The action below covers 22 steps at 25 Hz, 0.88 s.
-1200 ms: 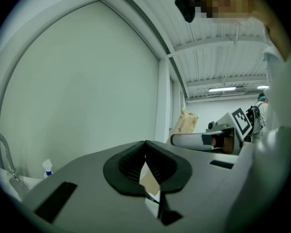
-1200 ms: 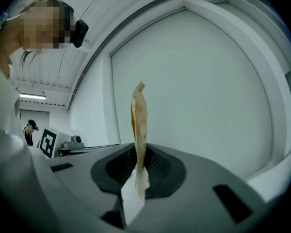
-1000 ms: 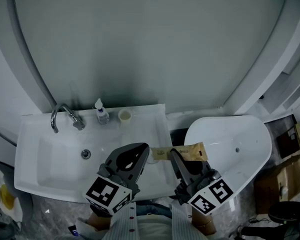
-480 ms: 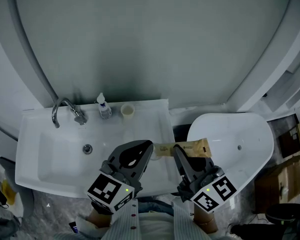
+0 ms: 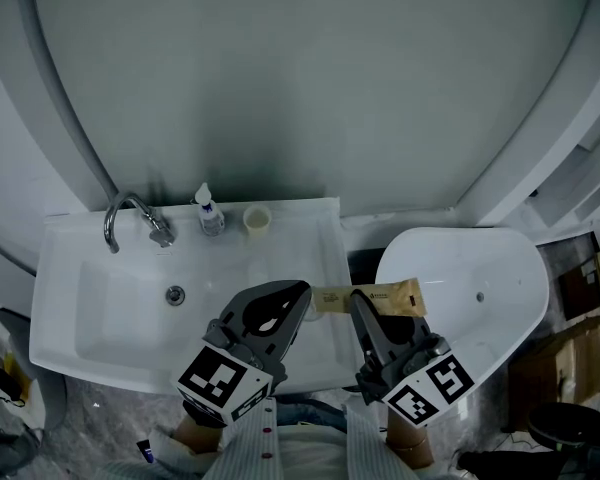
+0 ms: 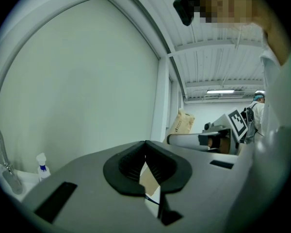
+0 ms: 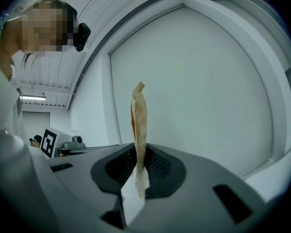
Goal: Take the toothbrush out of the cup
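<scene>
Tan flat paper toothbrush packet already clear of small cream cup, which sits far on white sink. Right gripper pinches packet, and left gripper jaws look pressed on its left end. Bare toothbrush unseen. Best to grip firm and pull ends apart slowly over sink.

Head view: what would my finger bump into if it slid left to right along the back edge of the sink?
faucet → small bottle → cup
</scene>
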{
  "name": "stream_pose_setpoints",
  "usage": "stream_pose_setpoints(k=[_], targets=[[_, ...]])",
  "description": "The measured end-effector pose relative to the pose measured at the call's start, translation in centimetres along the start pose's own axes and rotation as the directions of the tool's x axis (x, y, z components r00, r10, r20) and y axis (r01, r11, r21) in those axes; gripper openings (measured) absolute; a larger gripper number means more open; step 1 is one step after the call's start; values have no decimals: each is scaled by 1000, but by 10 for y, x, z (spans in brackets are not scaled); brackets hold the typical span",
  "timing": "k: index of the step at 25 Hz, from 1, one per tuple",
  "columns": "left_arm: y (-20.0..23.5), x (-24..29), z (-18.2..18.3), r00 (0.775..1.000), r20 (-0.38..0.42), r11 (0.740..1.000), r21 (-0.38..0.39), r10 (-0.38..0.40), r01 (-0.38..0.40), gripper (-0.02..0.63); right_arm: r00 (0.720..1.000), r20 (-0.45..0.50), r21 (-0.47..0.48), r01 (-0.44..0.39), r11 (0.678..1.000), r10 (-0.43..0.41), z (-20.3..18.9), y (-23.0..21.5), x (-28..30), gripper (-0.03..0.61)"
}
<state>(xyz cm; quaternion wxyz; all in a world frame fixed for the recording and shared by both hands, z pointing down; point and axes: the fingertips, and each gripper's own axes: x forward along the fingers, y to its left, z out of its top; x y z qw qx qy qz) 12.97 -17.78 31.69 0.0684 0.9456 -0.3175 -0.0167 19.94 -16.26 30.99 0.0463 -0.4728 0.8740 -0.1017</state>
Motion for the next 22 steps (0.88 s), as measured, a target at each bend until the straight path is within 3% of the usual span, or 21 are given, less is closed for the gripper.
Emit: stream_pose_setpoints(k=[7, 15, 22], targets=[[-3, 5, 0, 999, -41, 997, 71, -5, 8, 17, 1000, -3, 2, 0, 1000, 0, 0, -3, 0, 55], [4, 8, 12, 999, 3, 997, 63, -43, 42, 17, 1000, -11, 1, -5, 1000, 5, 0, -6, -2, 55], [7, 11, 10, 996, -6, 995, 51, -84, 84, 17, 1000, -6, -1, 10, 1000, -10, 0, -11, -3, 54]])
